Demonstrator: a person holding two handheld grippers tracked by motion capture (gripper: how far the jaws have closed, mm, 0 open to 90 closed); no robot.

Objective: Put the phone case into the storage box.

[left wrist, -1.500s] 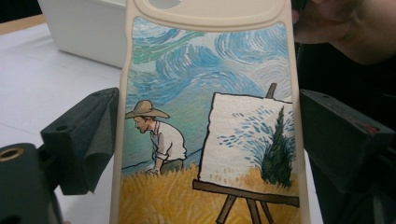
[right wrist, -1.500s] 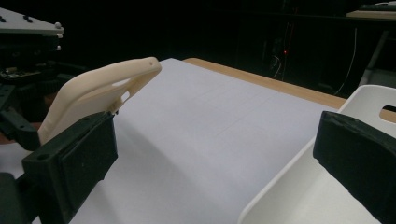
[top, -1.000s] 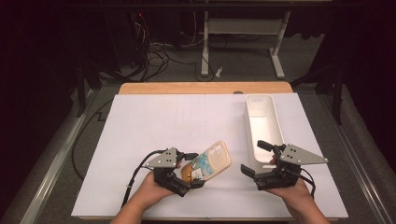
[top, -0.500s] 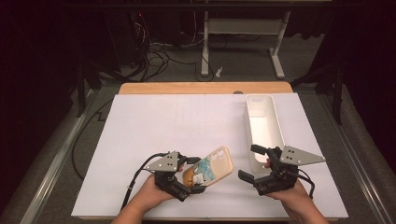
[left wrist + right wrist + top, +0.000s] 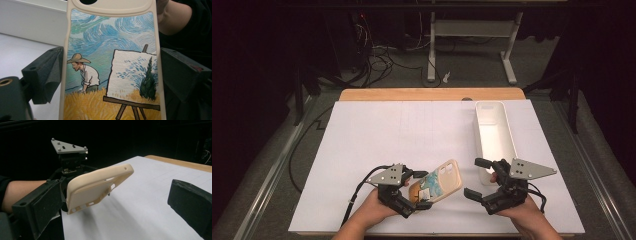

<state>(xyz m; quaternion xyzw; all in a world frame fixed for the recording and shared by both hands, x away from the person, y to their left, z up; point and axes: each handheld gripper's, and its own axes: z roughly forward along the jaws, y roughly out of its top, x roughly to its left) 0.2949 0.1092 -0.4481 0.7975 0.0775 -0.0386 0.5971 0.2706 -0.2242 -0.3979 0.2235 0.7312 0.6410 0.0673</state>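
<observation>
Left gripper clamped on the lower end of the phone case, jaws pressed against both long edges; in the left gripper view the case runs up between the two black jaws, painted back facing the camera: a man in a straw hat, an easel, swirly blue sky, yellow field. Case is held off the white table sheet near the front edge, tilted, far end pointing up and right toward the right gripper. Right gripper jaws are spread apart and hold nothing, just beside the case's upper end, not touching. In the right gripper view the cream case shows its open inner side and rim, lifted above the sheet, with the left gripper behind it. White bin sits on the right part of the sheet, right gripper near its front end. Versus a second ago: the case has tipped slightly more upright and shifted a bit right, and the right gripper has come left, closer to the case; gap between them is smaller. Bin has not moved.
</observation>
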